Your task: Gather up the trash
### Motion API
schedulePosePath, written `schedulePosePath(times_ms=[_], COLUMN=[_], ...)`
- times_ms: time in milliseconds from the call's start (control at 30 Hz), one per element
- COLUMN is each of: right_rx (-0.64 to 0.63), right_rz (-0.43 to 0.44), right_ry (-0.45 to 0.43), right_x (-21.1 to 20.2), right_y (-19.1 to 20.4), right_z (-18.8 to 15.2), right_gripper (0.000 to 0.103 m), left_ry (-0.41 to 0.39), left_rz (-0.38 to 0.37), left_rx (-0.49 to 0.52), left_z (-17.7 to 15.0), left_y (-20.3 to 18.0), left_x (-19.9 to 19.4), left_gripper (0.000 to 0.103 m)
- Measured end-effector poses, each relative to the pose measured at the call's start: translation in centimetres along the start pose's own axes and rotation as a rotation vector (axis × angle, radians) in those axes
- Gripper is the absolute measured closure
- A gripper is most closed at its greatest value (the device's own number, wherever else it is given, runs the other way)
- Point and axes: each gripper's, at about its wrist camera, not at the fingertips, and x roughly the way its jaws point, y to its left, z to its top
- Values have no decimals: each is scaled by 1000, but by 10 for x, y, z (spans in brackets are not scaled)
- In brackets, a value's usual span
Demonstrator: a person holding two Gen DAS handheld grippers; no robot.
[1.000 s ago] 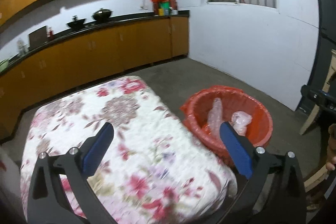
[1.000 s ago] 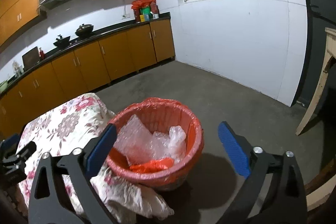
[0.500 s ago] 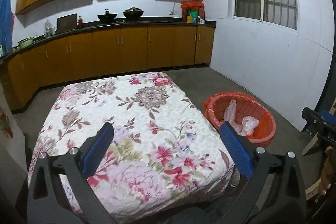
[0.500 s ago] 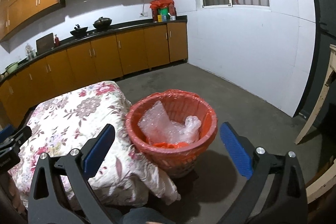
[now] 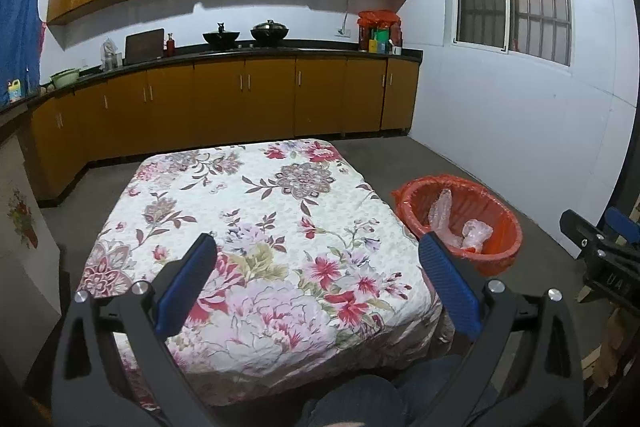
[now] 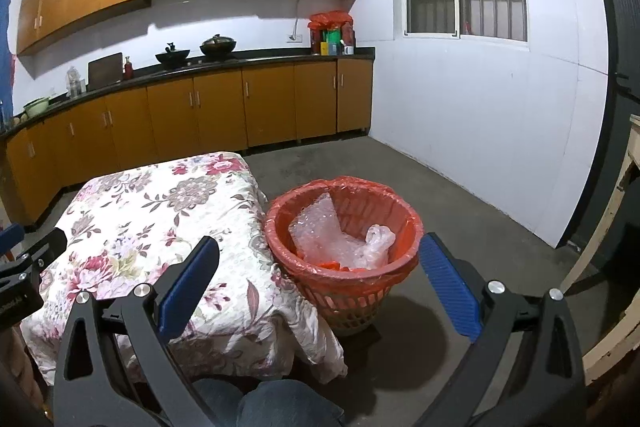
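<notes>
trash here means the clear plastic already lying in the orange basket point(image 6: 344, 227): a sheet of bubble wrap point(image 6: 316, 227) leaning against the inner wall and a crumpled clear bag point(image 6: 376, 239) beside it, on top of something orange at the bottom. the basket is lined with an orange bag point(image 6: 360, 185) folded over its rim and stands on the concrete floor, touching the hanging edge of the floral cloth point(image 5: 256, 227) that covers the table. nothing loose shows on the cloth in either view.

the left gripper point(image 5: 316, 283) hangs above the near part of the table with its blue pads point(image 5: 188, 283) spread wide and nothing between them. the right gripper point(image 6: 320, 283) is likewise spread and empty, aimed toward the basket from the near side. a knee in jeans point(image 6: 272, 403) shows at the bottom edge.

by my reading, collection looks close to done, and any remaining step would concern the liner itself. the plastic is very light, soft and springy, so it would slide or puff back out rather than resist. the liner is thin film that probably tears if pulled at one point; the folded rim is the sensible place to pinch, gathering a bunch of film rather than a single layer. the basket is a light lattice and may tip or lift with the bag.
</notes>
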Motion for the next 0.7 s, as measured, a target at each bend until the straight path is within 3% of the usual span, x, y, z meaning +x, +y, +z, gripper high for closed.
schedulePosePath(times_ms=[700], right_rx=[-50], right_rz=[-67], right_ry=[-47], right_x=[-23], right_y=[14], right_z=[-15], right_gripper=[4], left_ry=[-41], left_rz=[48], left_rx=[14], left_z=[-13], left_y=[-7], left_x=[-29], left_gripper=[4])
